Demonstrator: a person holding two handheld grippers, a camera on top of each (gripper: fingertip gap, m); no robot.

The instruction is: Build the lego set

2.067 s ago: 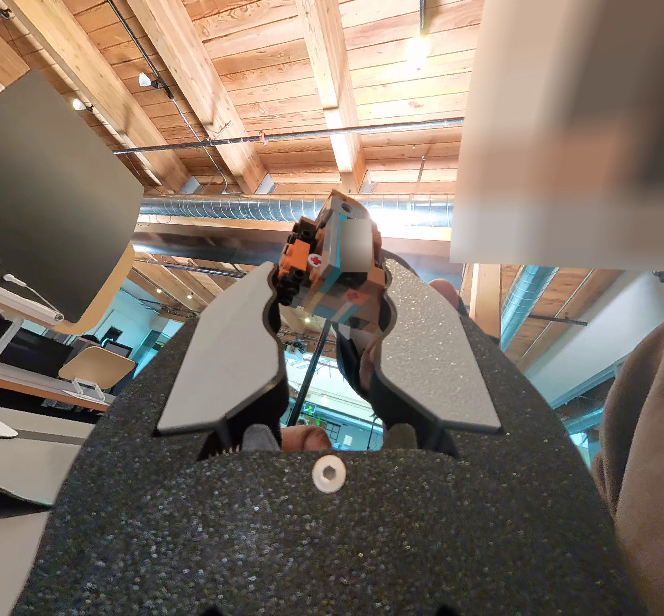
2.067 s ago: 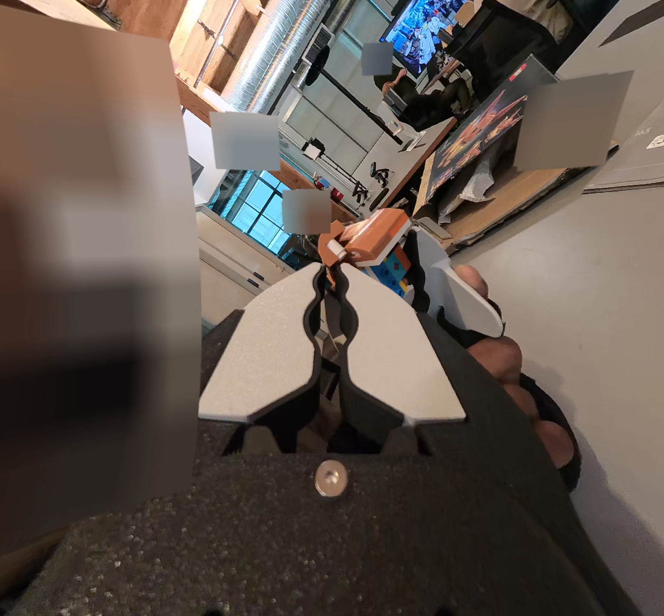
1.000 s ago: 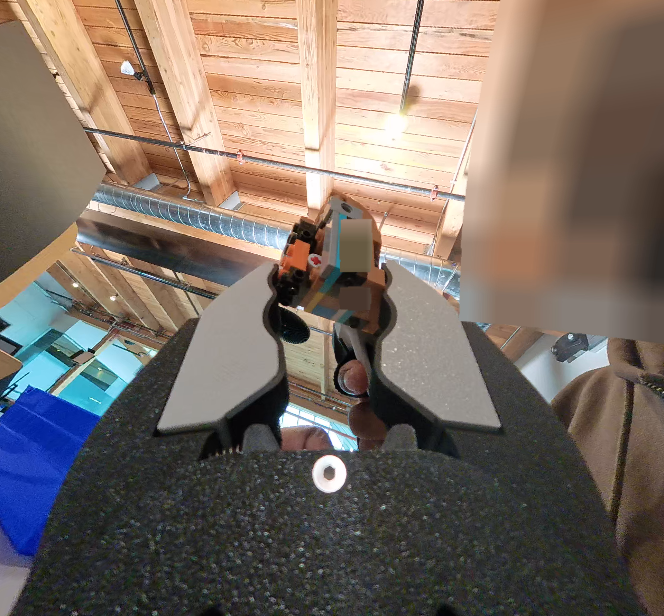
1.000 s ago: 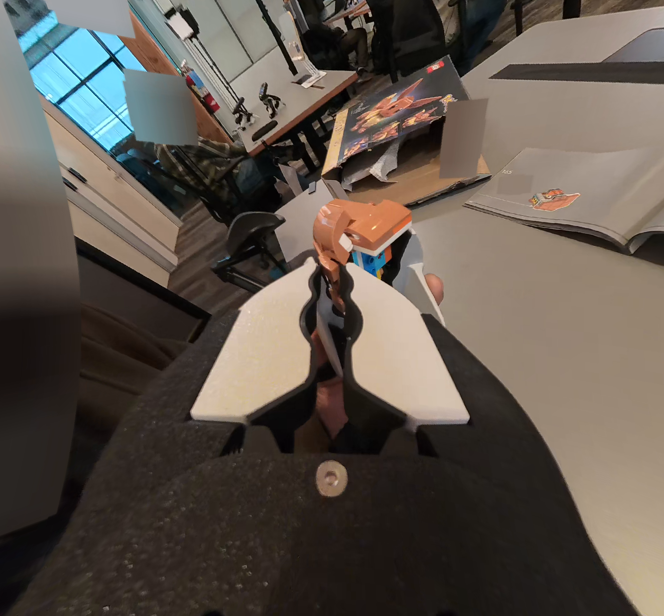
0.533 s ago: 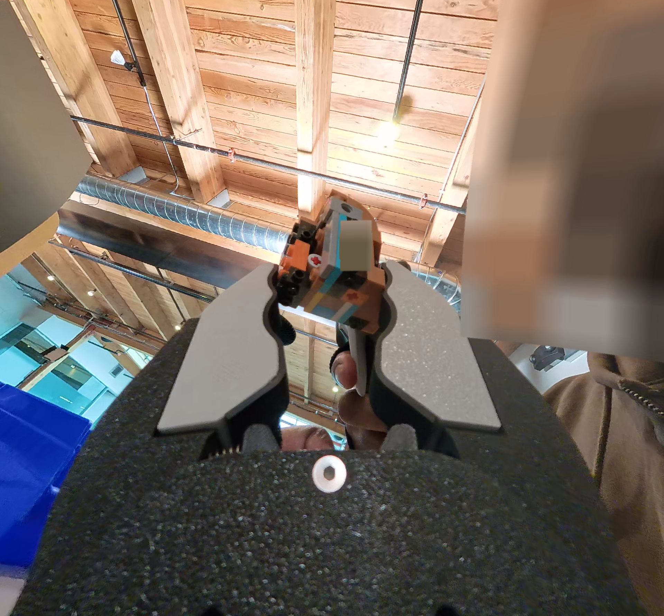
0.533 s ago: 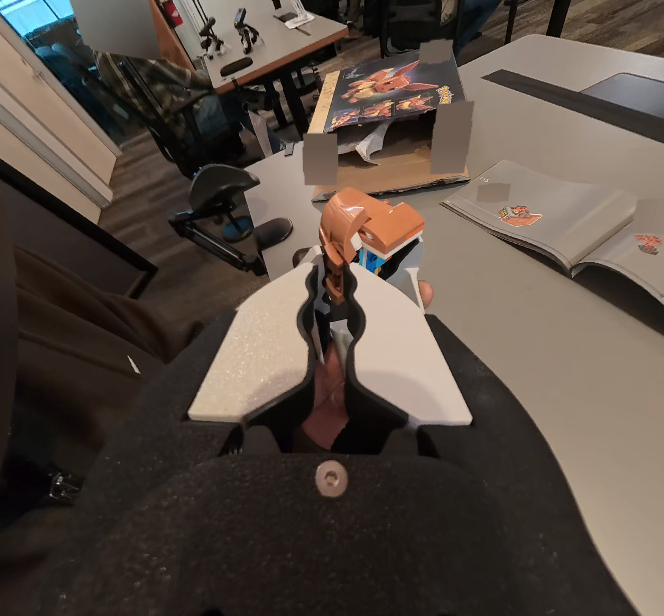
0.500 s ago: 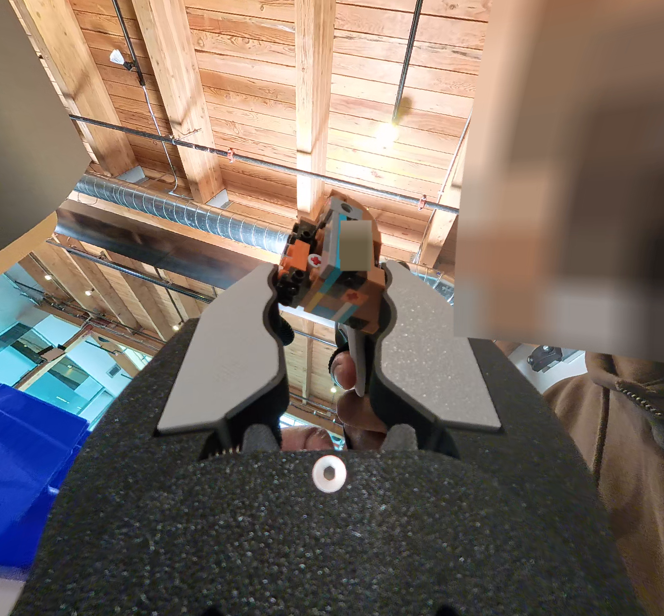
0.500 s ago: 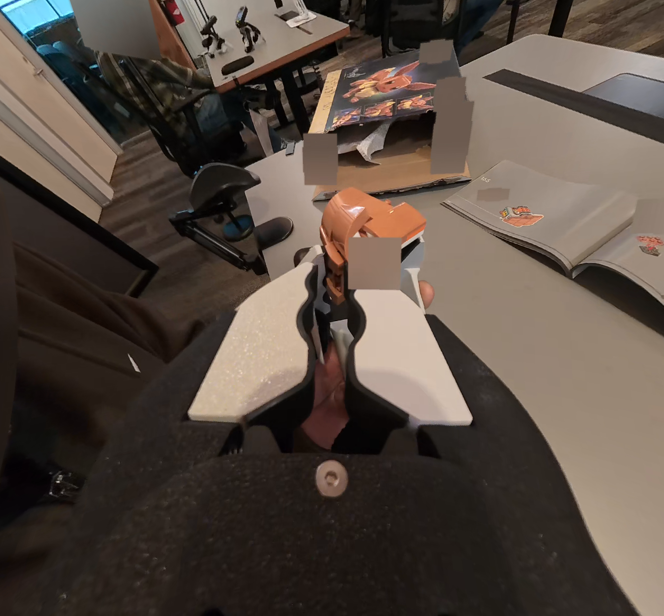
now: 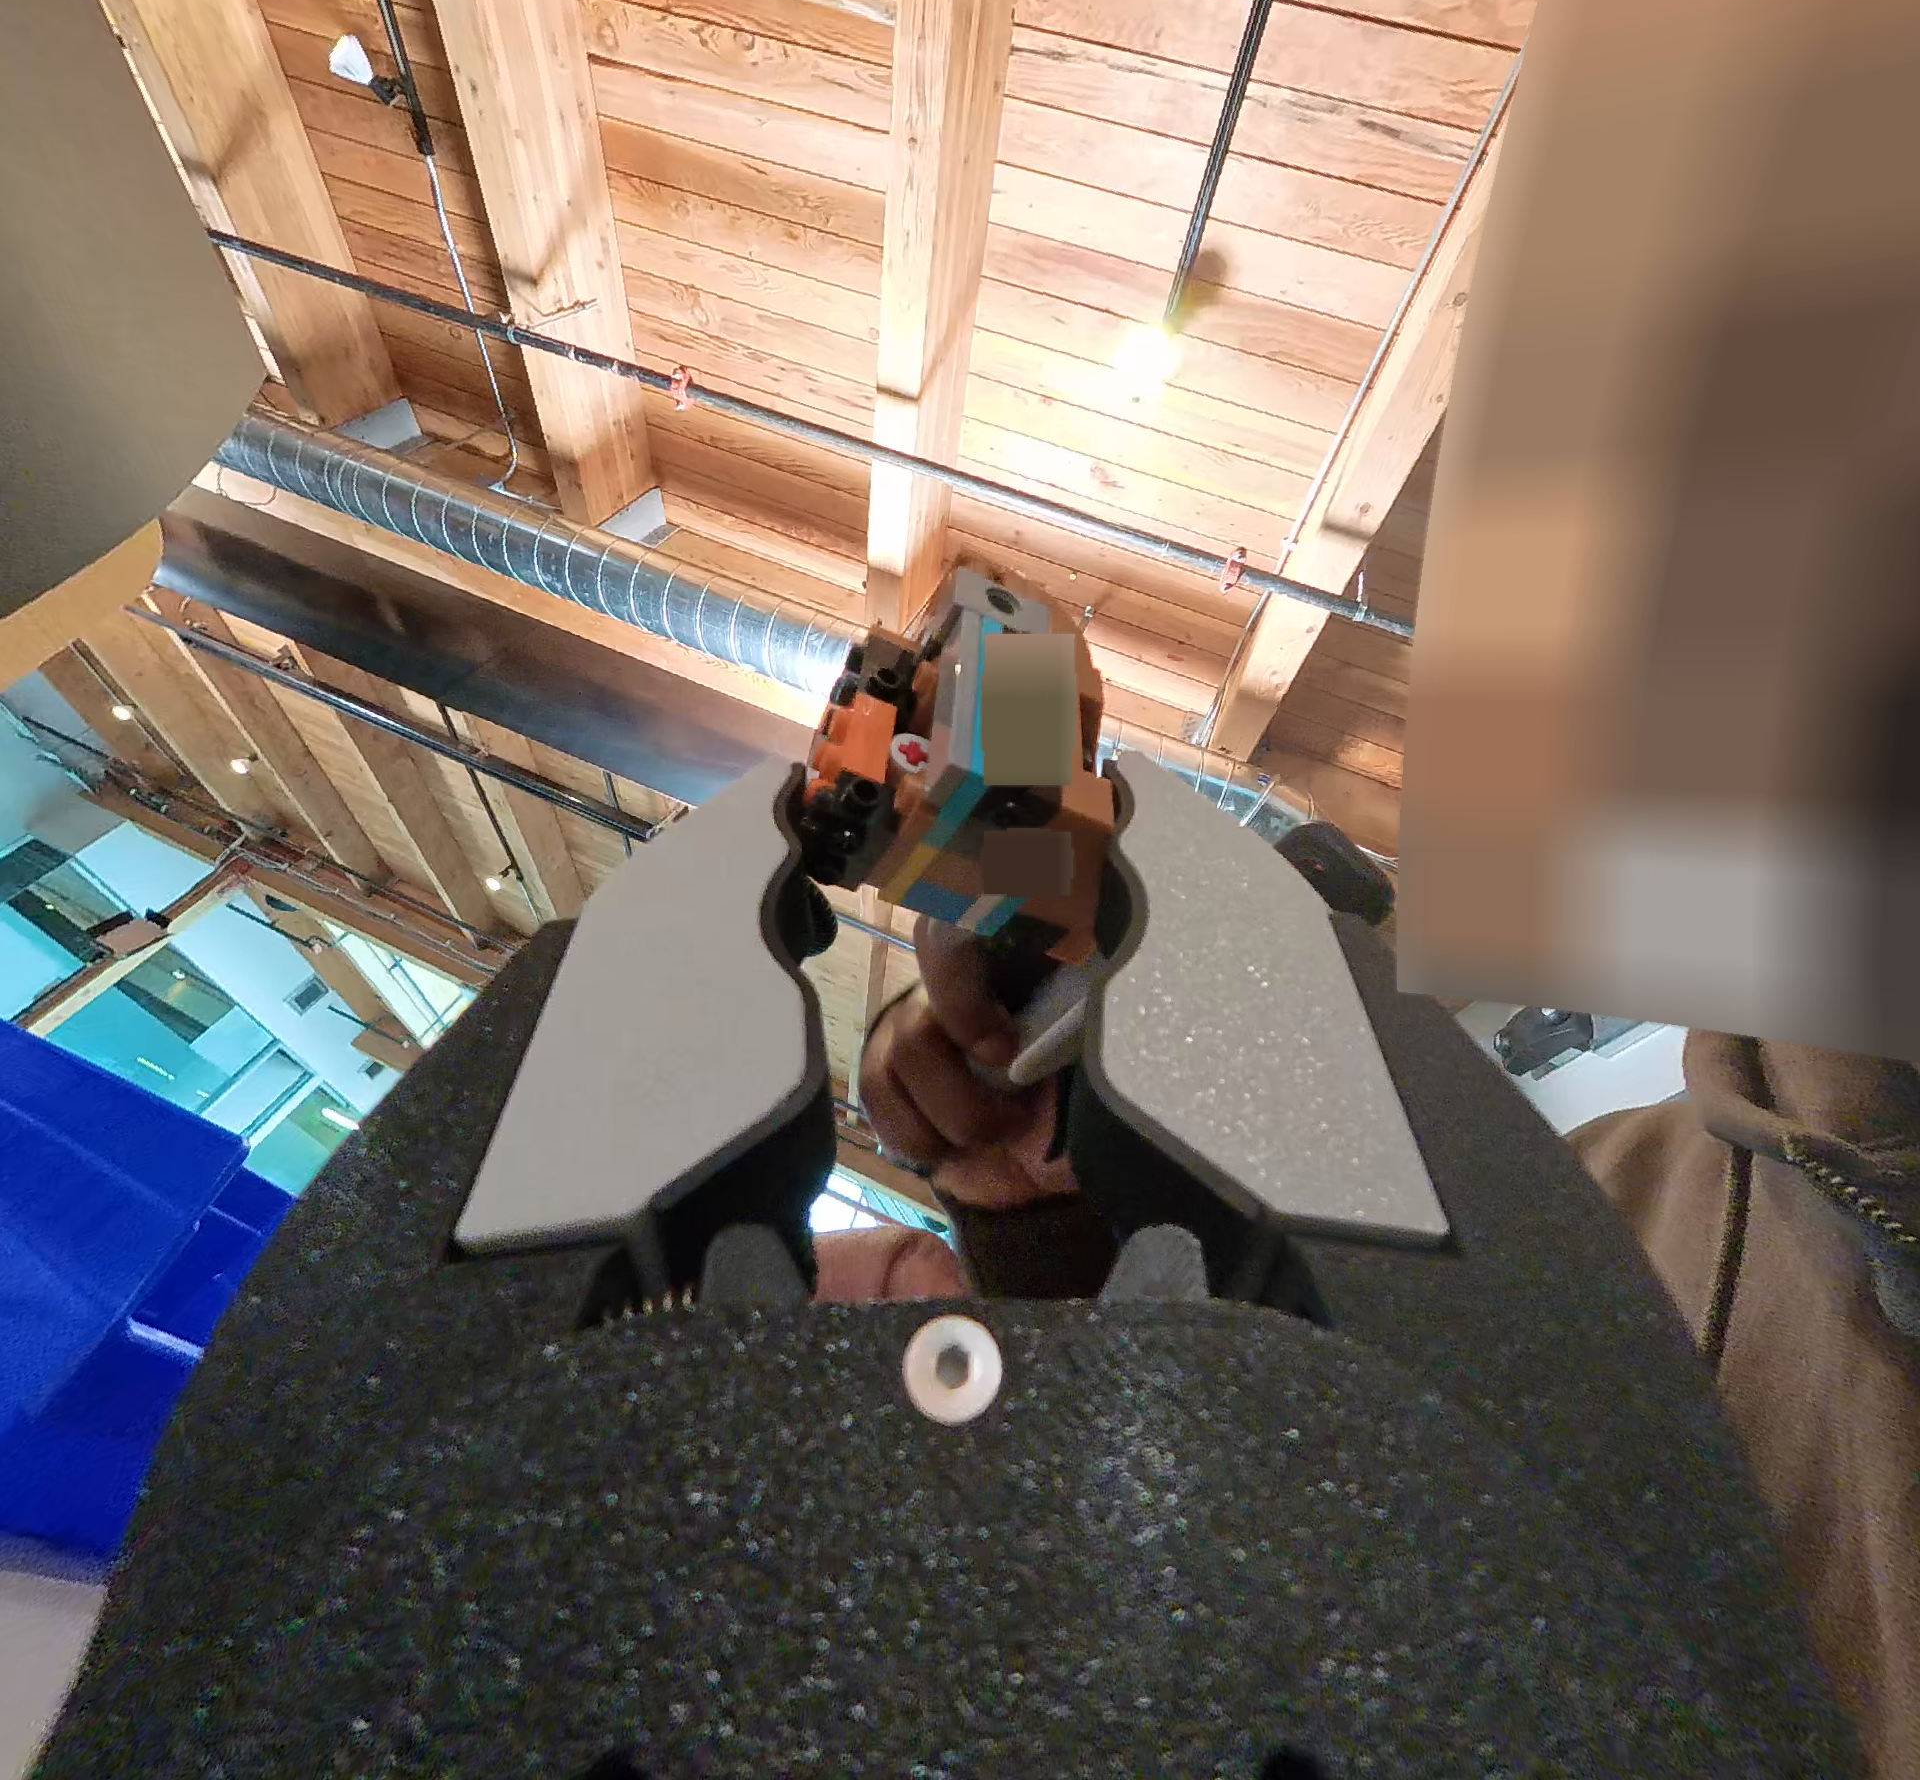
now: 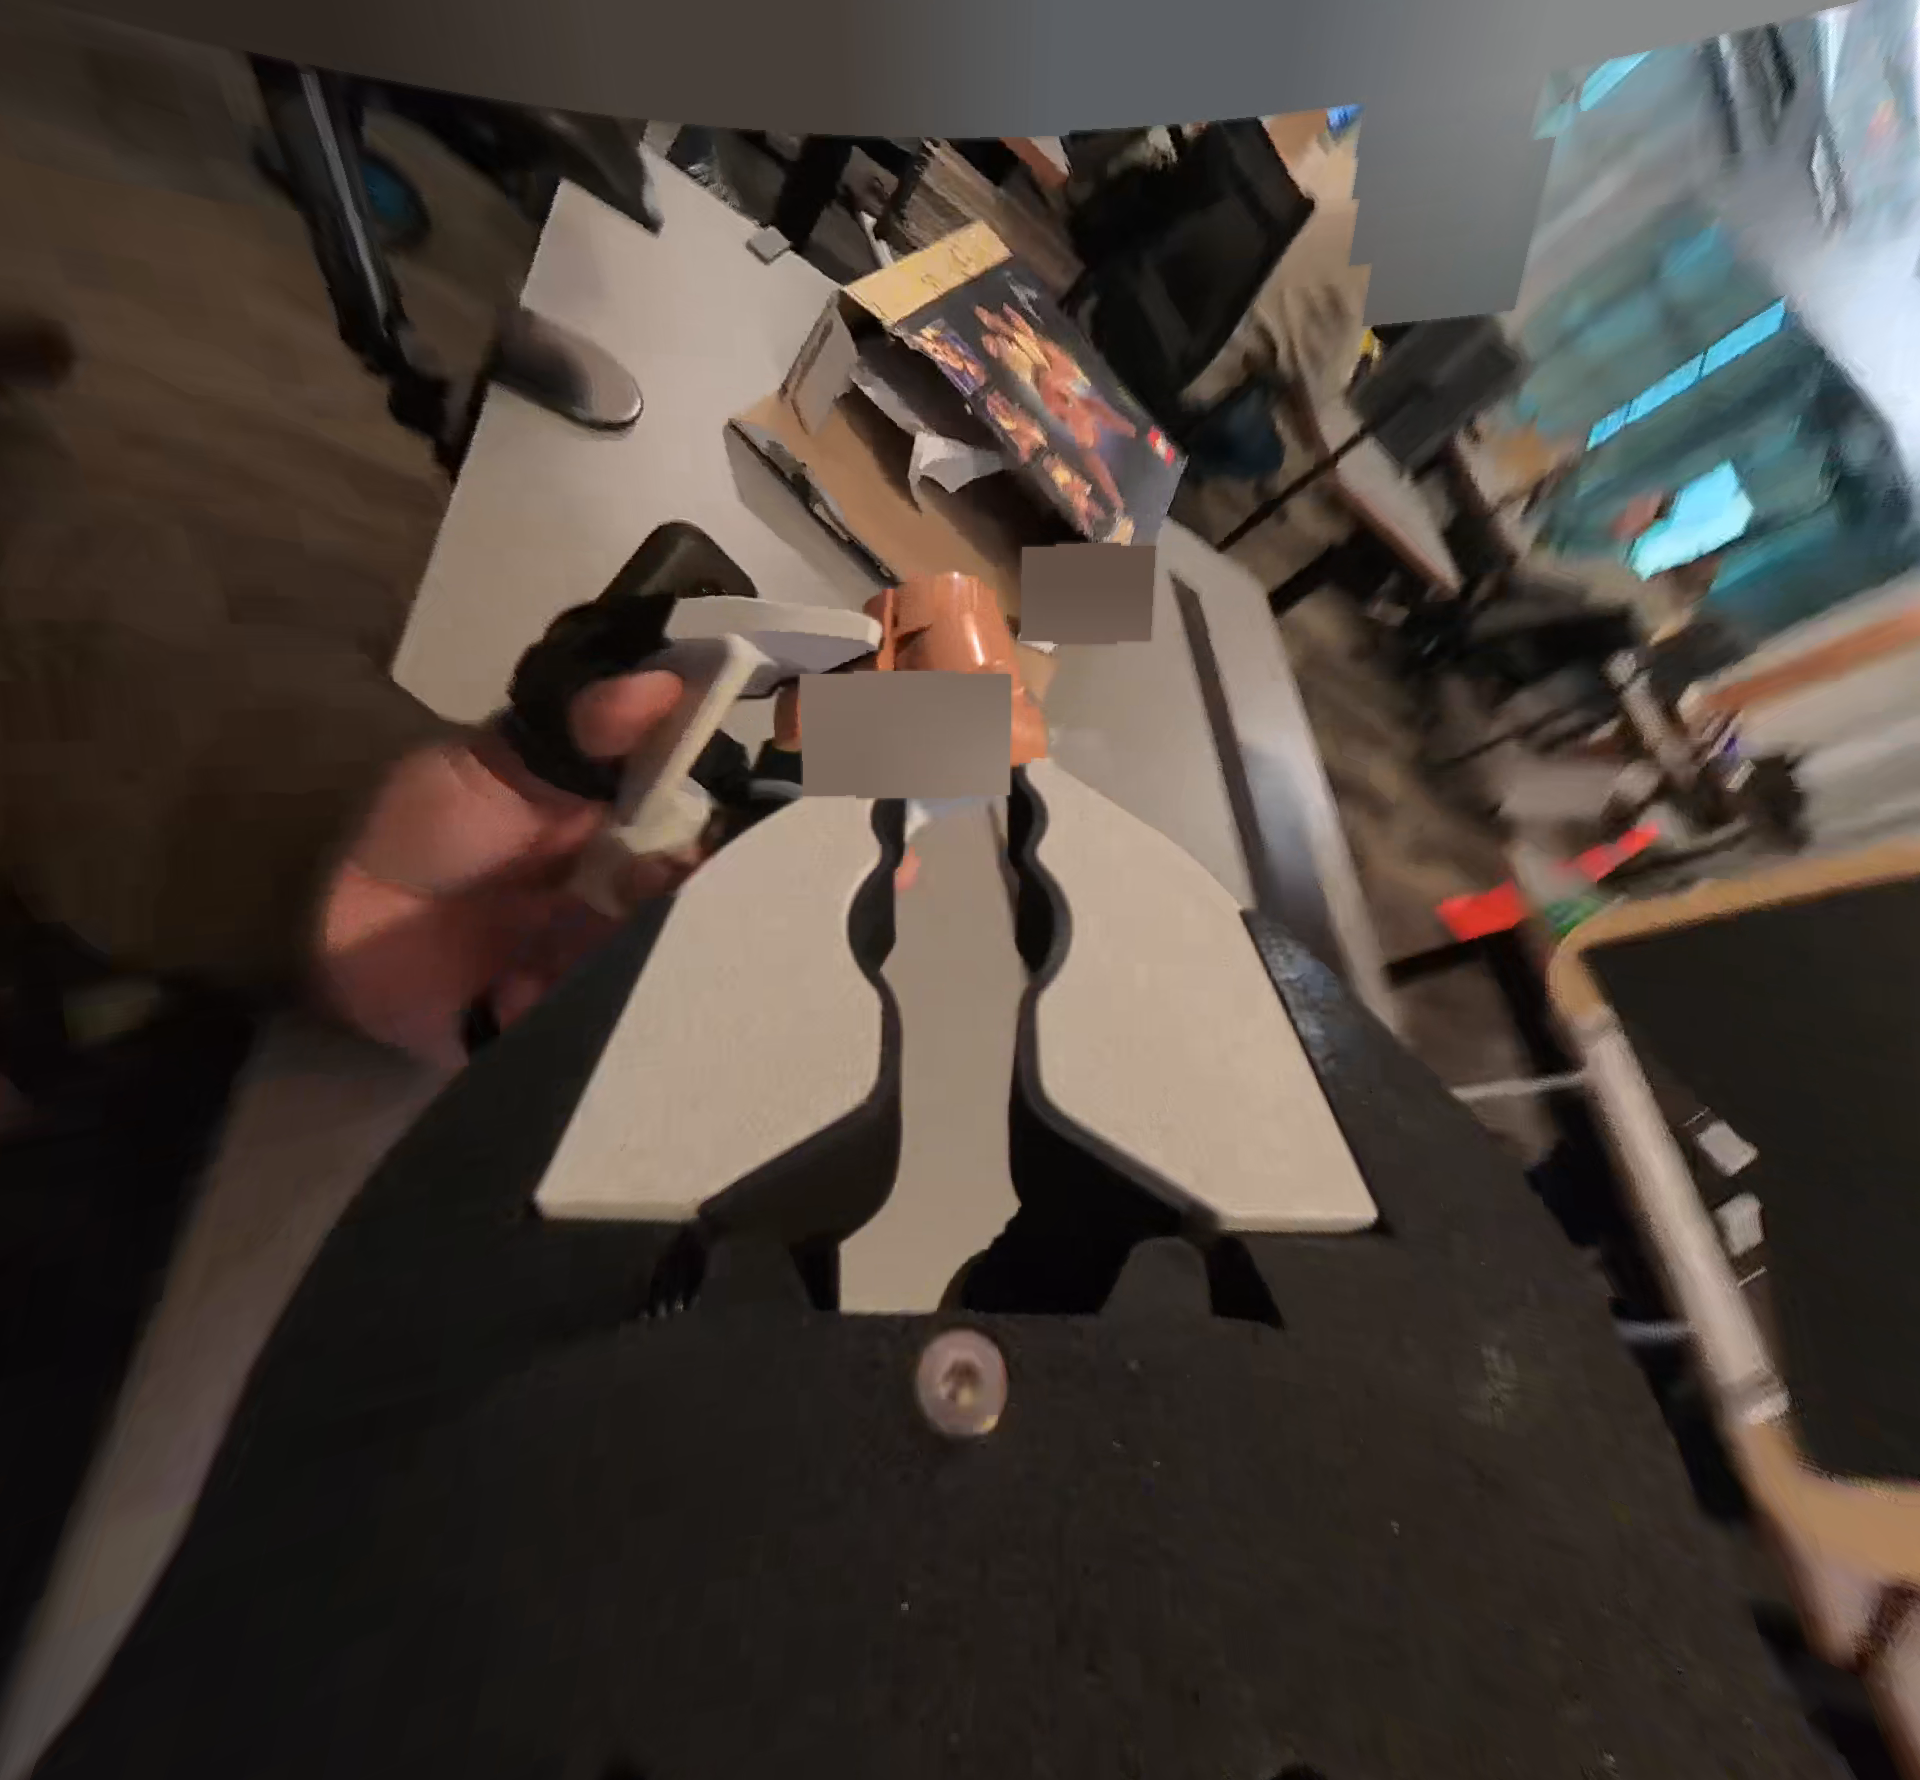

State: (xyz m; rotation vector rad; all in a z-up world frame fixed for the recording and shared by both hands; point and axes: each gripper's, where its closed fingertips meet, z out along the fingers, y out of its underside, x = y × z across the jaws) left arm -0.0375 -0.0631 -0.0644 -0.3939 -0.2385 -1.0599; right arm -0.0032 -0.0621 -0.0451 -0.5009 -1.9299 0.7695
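Observation:
My left gripper [image 9: 951, 795] points up at the wooden ceiling and is shut on the lego model [image 9: 862, 743], an orange, grey, blue and black block cluster held between its fingertips. In the right wrist view, which is blurred, the model's brown top [image 10: 935, 629] sits just beyond my right gripper [image 10: 951, 816]. The right gripper's jaws stand apart with a clear gap, and I cannot see them touching the model. The left gripper's white finger [image 10: 769, 639] and the hand holding it [image 10: 468, 847] show on the left there. A hand [image 9: 935, 1086] shows behind the model in the left wrist view.
The opened lego box [image 10: 1039, 400] lies on the grey table [image 10: 540, 483] beyond the model. A dark screen [image 10: 1766, 1159] stands at the right. A blue bin [image 9: 94, 1263] is at the lower left, and a brown sleeve [image 9: 1787, 1315] at the right. My right fingertips sit around 5 cm from my left ones.
My right gripper was shut on the model's brown part; its jaws have now parted and it has swung round sharply. My left gripper still holds the model, pointing up.

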